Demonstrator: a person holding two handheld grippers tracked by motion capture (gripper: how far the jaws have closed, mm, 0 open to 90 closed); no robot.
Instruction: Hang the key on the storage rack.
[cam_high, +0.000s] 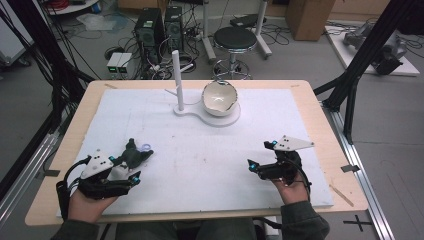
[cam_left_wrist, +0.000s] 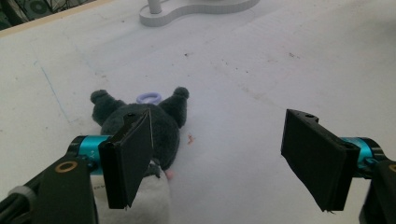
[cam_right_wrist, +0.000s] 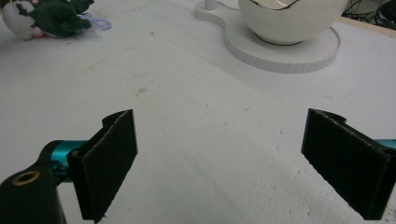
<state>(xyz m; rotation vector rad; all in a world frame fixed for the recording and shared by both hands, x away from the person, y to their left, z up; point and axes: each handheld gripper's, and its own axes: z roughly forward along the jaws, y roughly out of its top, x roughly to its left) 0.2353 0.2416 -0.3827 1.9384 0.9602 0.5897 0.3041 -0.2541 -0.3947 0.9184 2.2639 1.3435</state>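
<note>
Resting at the near left of the white mat (cam_high: 200, 150) that covers the desk (cam_high: 320, 115), your left gripper (cam_high: 131, 162) sits right up against a small dark plush toy (cam_high: 134, 155). In the left gripper view its jaws stand spread wide: the left one covers part of the plush toy (cam_left_wrist: 163, 126), the right one hangs over bare mat, and I cannot tell whether the left pad touches the fur. Nothing is pinched. The toy lies flat on the mat, dark ears pointing away from you, a pale lilac loop (cam_left_wrist: 149, 97) at the top of its head and a white patch on the part nearest the gripper.

Your right gripper (cam_high: 260, 162) lies at the near right of the mat, well apart from the toy, its grey three-cornered plate on top. In the right gripper view (cam_right_wrist: 219, 163) its jaws are also spread wide, with bare mat between them; that view has the plush toy (cam_right_wrist: 56, 16) far off at the upper left.

Toward the far middle of the mat stands a white stand (cam_high: 220, 119) with a flat base, carrying a white bowl (cam_high: 219, 97) with a jagged rim, and just left of the bowl a thin upright post (cam_high: 177, 80). Both grippers are well short of it.
</note>
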